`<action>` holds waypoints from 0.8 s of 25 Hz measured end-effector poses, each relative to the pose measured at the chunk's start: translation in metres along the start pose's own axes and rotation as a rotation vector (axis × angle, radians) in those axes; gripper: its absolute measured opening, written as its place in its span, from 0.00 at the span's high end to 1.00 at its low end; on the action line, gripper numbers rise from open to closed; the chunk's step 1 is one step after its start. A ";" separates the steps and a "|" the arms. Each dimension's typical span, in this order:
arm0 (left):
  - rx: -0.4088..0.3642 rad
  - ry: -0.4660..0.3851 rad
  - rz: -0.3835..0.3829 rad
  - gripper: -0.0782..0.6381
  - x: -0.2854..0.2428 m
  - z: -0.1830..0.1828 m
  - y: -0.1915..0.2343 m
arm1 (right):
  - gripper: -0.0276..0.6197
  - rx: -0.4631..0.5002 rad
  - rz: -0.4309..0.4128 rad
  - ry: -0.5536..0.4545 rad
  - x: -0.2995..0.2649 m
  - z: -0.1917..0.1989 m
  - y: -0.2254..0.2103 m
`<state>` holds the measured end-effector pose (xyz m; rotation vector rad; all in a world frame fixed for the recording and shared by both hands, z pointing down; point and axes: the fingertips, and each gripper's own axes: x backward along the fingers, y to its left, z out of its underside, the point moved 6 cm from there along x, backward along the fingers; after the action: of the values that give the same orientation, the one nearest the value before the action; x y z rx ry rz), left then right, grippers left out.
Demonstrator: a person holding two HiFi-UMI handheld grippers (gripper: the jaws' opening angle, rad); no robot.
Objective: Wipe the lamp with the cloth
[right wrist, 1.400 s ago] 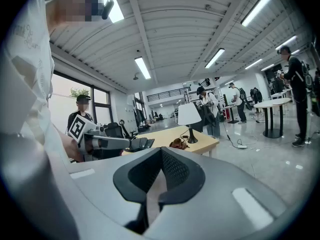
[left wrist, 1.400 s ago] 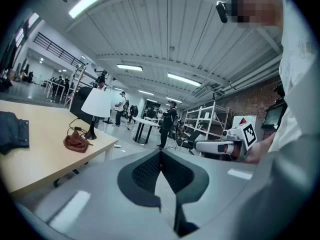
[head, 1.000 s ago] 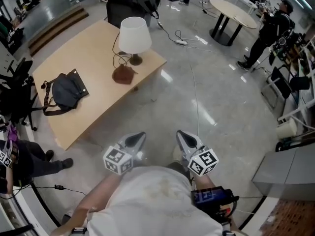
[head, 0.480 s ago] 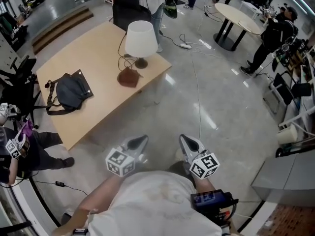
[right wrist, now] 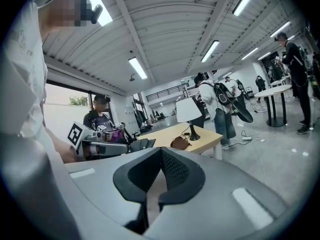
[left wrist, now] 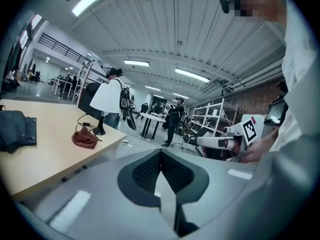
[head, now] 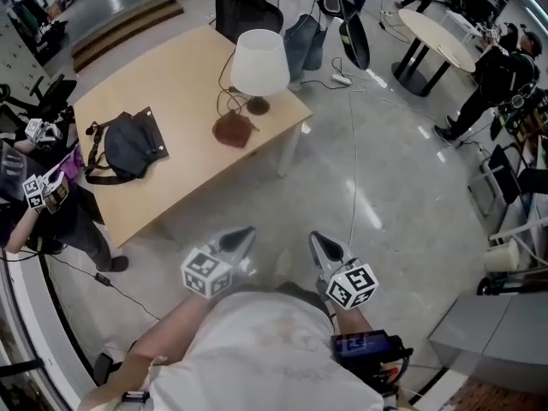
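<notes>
Beyond the table's [head: 184, 75] far edge a standing person [head: 301, 24] has come into the head view since a second ago, and the table has drifted rightward, while our two grippers hang before our body as they did. Nearest us, the left gripper [head: 246, 232] has its jaws pressed together on nothing, and the right gripper [head: 314, 236] is likewise closed and empty; each gripper view shows the pads meeting with only air ahead. Bare floor [head: 360, 195] lies between us and the table, so we judge the step in hand to be the approach.

On the tabletop, the brown cloth [head: 234, 130] sits crumpled near the right corner, close to the edge facing us. Just behind it stands the lamp [head: 259, 61], its dark cord [head: 229, 101] looping beside the base. A dark bag [head: 128, 148] lies well apart, toward the left corner.

To do this well, we should close in on that right corner and spread one gripper only when near. We should pinch a raised fold of the cloth, not the cord. The other gripper can steady the base, since the light lamp looks easy to tip.
</notes>
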<state>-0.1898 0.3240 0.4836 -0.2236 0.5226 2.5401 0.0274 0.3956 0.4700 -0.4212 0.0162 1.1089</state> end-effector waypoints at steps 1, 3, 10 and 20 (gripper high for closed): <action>-0.003 0.003 -0.011 0.89 -0.005 -0.003 0.003 | 0.94 0.005 -0.017 0.007 -0.006 -0.001 -0.004; -0.007 0.002 -0.038 0.89 -0.014 -0.011 0.009 | 0.94 0.015 -0.053 0.020 -0.020 -0.004 -0.012; -0.012 -0.003 -0.123 0.89 -0.050 -0.044 0.030 | 0.94 0.015 -0.150 0.022 -0.067 -0.025 -0.054; -0.011 0.009 -0.153 0.89 -0.112 -0.058 0.063 | 0.94 0.040 -0.206 0.048 -0.111 -0.055 -0.114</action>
<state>-0.1251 0.1985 0.4797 -0.2686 0.4767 2.3945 0.0870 0.2386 0.4802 -0.4039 0.0368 0.8937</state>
